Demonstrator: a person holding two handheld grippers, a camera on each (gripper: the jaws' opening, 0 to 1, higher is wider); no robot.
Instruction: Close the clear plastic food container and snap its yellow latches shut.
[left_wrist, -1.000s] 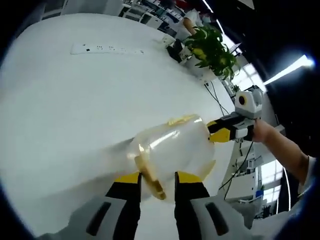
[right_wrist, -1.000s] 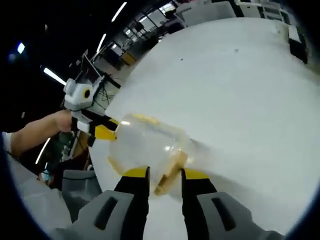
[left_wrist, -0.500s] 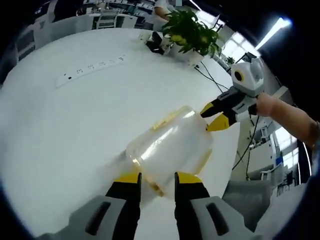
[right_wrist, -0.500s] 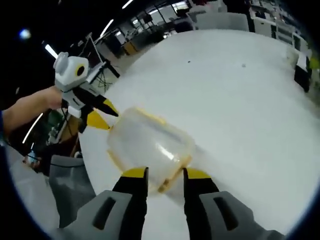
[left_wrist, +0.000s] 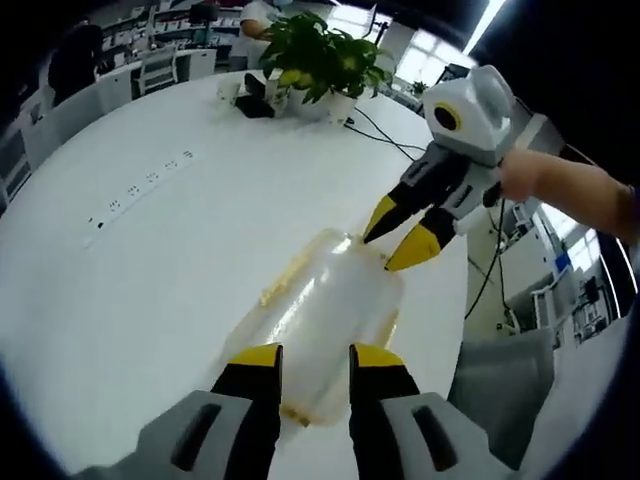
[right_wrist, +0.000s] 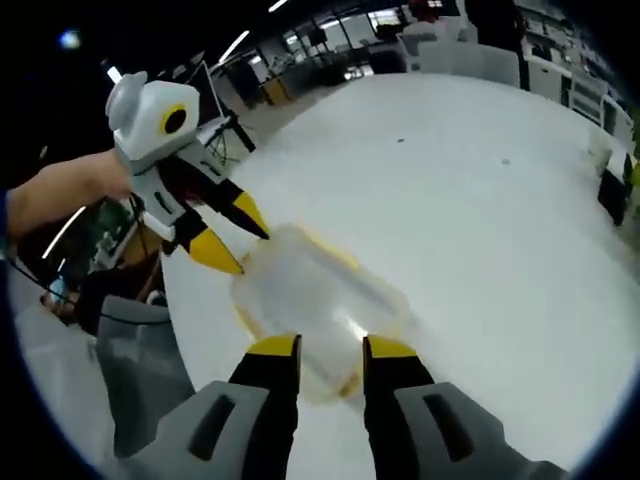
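The clear plastic container (left_wrist: 322, 315) lies on the white table (left_wrist: 150, 290) with its lid on, and yellow latches (left_wrist: 285, 278) run along its edges. My left gripper (left_wrist: 315, 356) hovers over its near end, open, with nothing gripped. My right gripper (left_wrist: 398, 232), held by a hand (left_wrist: 560, 185), points down at the far end, its yellow tips slightly apart and just off the lid. In the right gripper view the container (right_wrist: 320, 300) sits just beyond my right gripper (right_wrist: 332, 347). There the left gripper (right_wrist: 235, 235) comes in from the left, tips apart, at the far end.
A white power strip (left_wrist: 140, 185) lies on the table to the left. A potted plant (left_wrist: 320, 50) and dark items stand at the far edge, with cables (left_wrist: 400, 140) trailing off. A grey chair (left_wrist: 500, 400) stands beside the table edge, and its back shows as a grey chair (right_wrist: 140, 370).
The container was tipped up with an end latch between each gripper's jaws; now it lies flat on the table. Both grippers have pulled back and risen off its ends.
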